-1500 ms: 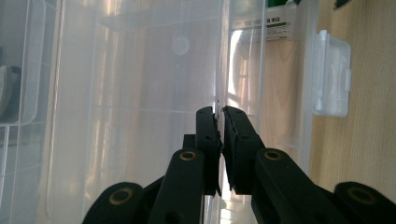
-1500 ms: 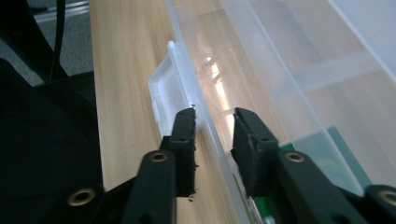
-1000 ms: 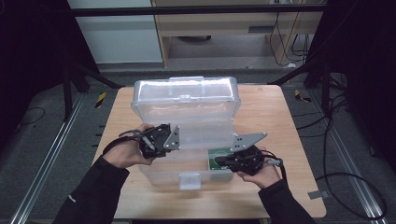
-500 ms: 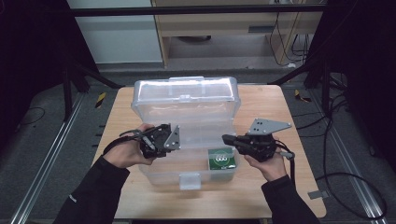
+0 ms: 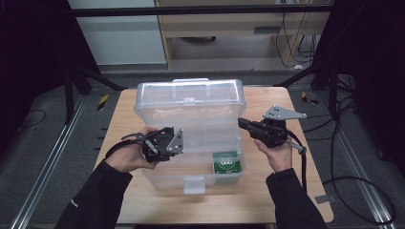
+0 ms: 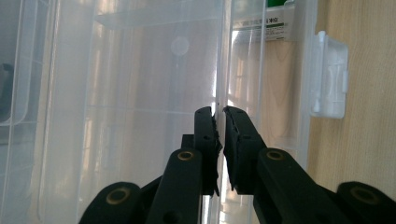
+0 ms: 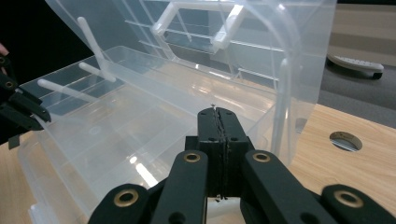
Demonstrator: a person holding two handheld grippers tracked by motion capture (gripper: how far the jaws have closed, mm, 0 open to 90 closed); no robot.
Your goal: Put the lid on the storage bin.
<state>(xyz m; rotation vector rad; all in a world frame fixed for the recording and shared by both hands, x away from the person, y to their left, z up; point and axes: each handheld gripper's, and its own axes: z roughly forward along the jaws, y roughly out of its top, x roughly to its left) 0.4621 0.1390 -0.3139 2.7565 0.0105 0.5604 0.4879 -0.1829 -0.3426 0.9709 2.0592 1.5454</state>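
Your right gripper has withdrawn from the box interior and now hovers clenched and empty beside the right wall of the clear storage box. The green packet lies released in the box's front right corner, so judge the placement done. Your left gripper clamps the box's left wall, jaws nearly closed on the thin plastic, steadying it on the table.

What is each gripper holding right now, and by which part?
The left gripper pinches the clear plastic box by its side wall's rim. The right gripper is shut and holds nothing.
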